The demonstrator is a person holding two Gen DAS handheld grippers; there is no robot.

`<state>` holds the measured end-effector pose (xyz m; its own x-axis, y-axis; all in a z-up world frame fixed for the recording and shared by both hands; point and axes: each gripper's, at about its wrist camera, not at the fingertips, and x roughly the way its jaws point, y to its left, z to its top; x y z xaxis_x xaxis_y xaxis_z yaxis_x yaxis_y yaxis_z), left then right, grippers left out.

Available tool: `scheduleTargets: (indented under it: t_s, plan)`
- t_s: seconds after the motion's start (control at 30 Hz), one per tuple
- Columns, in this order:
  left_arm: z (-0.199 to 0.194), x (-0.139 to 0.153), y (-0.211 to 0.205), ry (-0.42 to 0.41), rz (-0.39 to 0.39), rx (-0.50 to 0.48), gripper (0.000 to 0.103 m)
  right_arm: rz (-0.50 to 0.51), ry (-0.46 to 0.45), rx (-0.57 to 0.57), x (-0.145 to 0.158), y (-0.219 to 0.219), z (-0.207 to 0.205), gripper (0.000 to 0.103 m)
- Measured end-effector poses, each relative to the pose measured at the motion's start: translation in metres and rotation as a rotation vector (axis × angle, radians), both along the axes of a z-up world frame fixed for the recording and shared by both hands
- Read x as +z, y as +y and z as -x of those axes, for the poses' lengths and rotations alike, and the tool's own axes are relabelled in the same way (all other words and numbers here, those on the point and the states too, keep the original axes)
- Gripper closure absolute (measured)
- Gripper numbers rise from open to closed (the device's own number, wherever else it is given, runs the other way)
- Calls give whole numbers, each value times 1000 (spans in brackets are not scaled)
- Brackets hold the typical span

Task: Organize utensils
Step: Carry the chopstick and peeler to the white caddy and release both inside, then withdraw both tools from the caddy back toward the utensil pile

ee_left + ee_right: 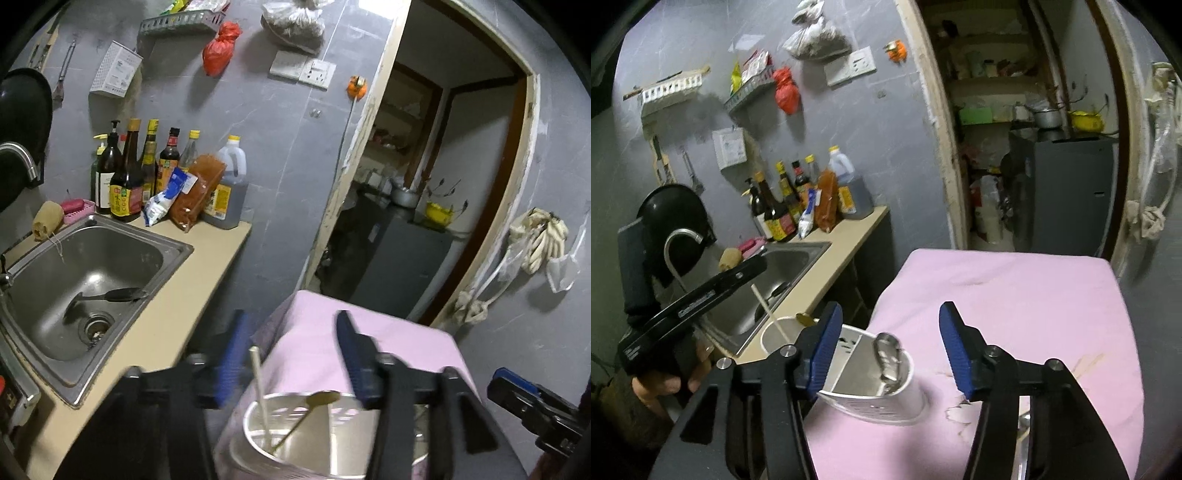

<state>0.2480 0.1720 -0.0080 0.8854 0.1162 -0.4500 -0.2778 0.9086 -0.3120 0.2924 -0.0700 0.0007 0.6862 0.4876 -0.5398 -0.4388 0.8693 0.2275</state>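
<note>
- Far left, we see a stainless steel sink [92, 266], rectangular with rounded corners and a dull brushed sheen; a dark utensil [110, 295] lies in its basin, too shadowed for us to say what kind.
- Behind the sink, glass and plastic bottles [147, 177] stand packed together on the smooth beige counter [173, 317], their labels too small for us to read.
- Our left gripper [291, 354] hangs above the holder with its ribbed blue fingers [232, 354] apart and nothing between them; the left pad is smeared by blur.
- Just below it stands the utensil holder [864, 380], a white, smooth-walled cup with slotted vents, at the near left edge of the pink cloth.
- In the holder, a thin pale chopstick [258, 391] stands nearly upright, and a slim brass-coloured spoon [314, 402] leans with its oval bowl up.
- From the right wrist view, a shiny metal spoon [886, 354] sits in a second compartment; its lower end is hidden by the wall.
- Our right gripper [890, 347] also has its fingers spread, clamped on nothing.
- The pink cloth [1015, 302] is soft and matte, lightly creased, draped over a boxy shape we cannot identify.
- At the near right of the cloth, faint pale sticks [1089, 363] are too blurred for us to name.
</note>
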Motion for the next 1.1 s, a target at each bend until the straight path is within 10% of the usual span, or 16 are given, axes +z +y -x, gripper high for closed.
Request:
scheduleTargets:
  t_s: [0.37, 1.1]
  plan:
    - [21, 29, -44, -52, -63, -78, 10, 39, -137, -167, 35, -50, 24, 8]
    - [47, 43, -157, -117, -188, -205, 3, 140, -294, -391, 61, -150, 72, 5]
